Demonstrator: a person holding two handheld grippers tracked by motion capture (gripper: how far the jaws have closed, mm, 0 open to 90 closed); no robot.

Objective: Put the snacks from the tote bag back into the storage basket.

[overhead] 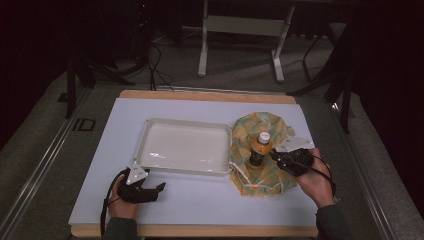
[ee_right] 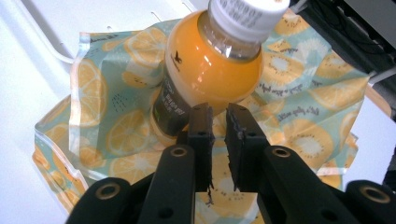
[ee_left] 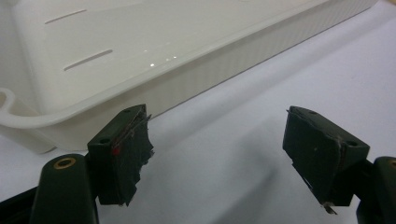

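Beside the bottle (ee_right: 205, 65) of orange drink, the right tongs (ee_right: 218, 122) stand parted by a narrow gap, holding nothing; the left tongs (ee_left: 217, 154) gape wide over bare tabletop (overhead: 200, 200) near the white tray (overhead: 145, 135). Upright on a rumpled citrus-print cloth (overhead: 280, 175) right of that tray, the bottle could topple if nudged or if the cloth is tugged.
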